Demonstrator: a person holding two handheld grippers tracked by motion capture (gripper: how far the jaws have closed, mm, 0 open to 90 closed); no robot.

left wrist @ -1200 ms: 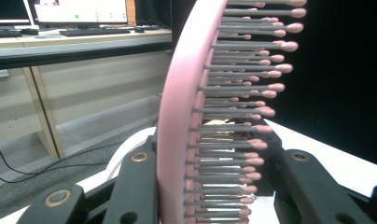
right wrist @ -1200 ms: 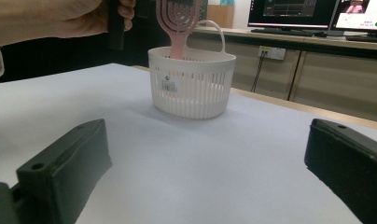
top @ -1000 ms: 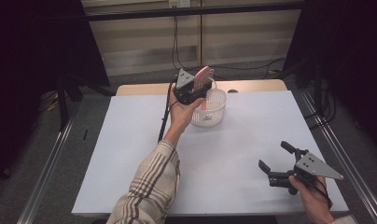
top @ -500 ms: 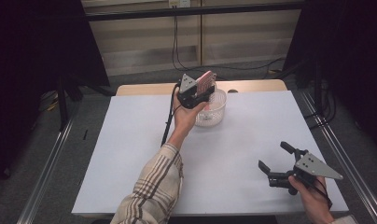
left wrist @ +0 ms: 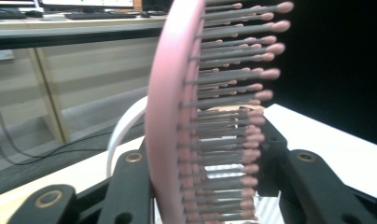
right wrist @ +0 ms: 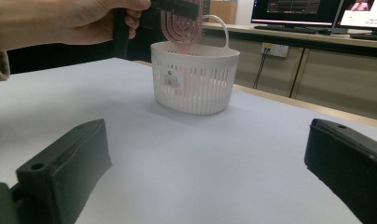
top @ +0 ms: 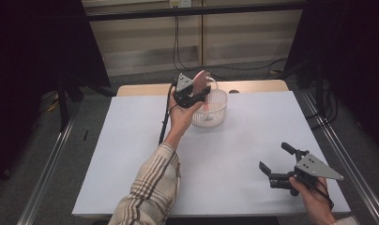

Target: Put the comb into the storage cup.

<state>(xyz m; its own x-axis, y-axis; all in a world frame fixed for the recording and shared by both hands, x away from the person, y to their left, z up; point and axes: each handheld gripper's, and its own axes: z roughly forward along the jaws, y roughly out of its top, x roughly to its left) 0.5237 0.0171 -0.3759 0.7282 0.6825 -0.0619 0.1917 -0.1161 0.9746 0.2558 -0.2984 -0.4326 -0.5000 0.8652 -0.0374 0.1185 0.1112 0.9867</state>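
A pink hairbrush stands upright over a white slotted basket at the table's far middle. Its handle reaches down into the basket. My left gripper is shut on the brush head: one jaw lies against the brush's pink back and the other against its bristle tips. These jaws have just been opening a little with the brush still between them. My right gripper rests low at the table's near right, open with nothing between its fingers, facing the basket.
The white table top spreads between the basket and the right gripper. A wooden strip edges the far side. Metal rails run along both sides, and cables hang behind the table.
The left gripper and the brush have sunk very slightly toward the basket. The right gripper has stayed where it was.
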